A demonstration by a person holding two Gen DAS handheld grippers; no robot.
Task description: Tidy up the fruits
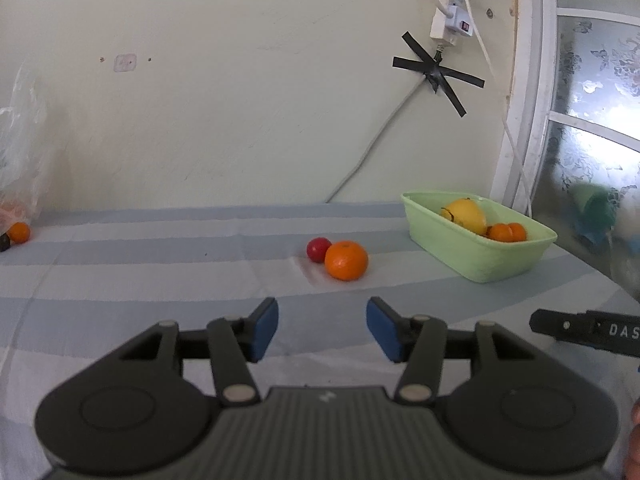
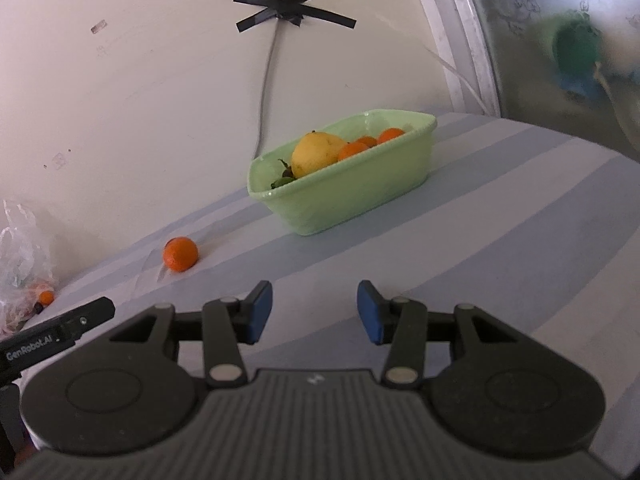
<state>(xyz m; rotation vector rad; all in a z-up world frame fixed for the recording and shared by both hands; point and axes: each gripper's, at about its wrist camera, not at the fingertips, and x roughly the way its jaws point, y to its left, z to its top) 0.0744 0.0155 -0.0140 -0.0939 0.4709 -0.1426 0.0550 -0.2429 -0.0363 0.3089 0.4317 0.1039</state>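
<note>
An orange [image 1: 346, 261] lies on the striped cloth with a small red fruit [image 1: 318, 249] touching it behind. My left gripper [image 1: 322, 326] hovers just short of them, open, nothing between its blue pads. A pale green tub [image 1: 492, 264] at the right holds a yellow fruit [image 1: 466, 216] and small oranges [image 1: 507, 232]. In the right wrist view the tub [image 2: 360, 200] stands ahead with the yellow fruit [image 2: 316, 153] inside, and the loose orange [image 2: 180, 254] lies to its left. My right gripper [image 2: 315, 307] is open and empty above bare cloth.
A clear plastic bag [image 1: 18, 160] with another orange [image 1: 19, 232] beside it sits at the far left by the wall. A taped cable [image 1: 436, 74] runs down the wall. A window frame [image 1: 524, 100] bounds the right side. The other gripper's finger [image 1: 584, 330] shows at right.
</note>
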